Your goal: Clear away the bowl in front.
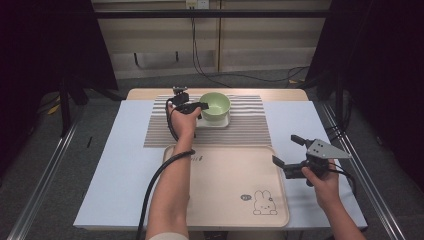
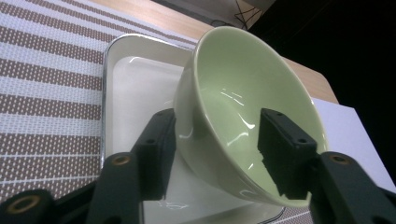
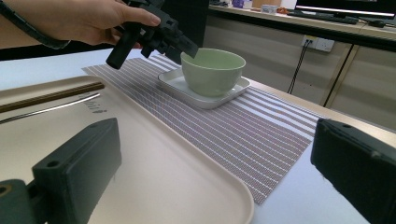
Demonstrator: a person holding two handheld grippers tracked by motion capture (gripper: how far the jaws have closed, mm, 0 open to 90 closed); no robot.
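Dark curtains are closing off both sides of the room, and under them the counter (image 1: 120, 165) is lying pale and flat, with a striped mat (image 1: 250, 131) spread across its far half. At the middle of that mat a green bowl (image 1: 215, 106) is sitting upright in a shallow white dish (image 1: 220, 123), and everything else is best placed from that bowl.

You are holding your left tool (image 1: 196, 106) at the bowl's near-left rim. In the left gripper view the bowl (image 2: 243, 107) is standing between the jaws: one jaw is lying against the outer wall beside the dish (image 2: 135, 88), the other is reaching inside the bowl against its inner wall. The jaws are standing about half open and straddling the rim; whether the pads are actually pressing on the wall I cannot tell. In the right gripper view the same tool (image 3: 184, 46) is hanging over the bowl's (image 3: 212, 72) left edge, gripped by your left hand (image 3: 84, 18).

Nearer to you than the bowl, a beige tray (image 1: 225, 185) is lying just past the mat's front edge, with a rabbit drawing in its near-right corner. A brown strip (image 3: 51, 97) is resting on the tray's (image 3: 177, 186) left part.

Well to the right of the bowl and closer to you, your right tool (image 1: 289, 151) is hovering beside the tray's right edge, its jaws standing wide apart with nothing between them.
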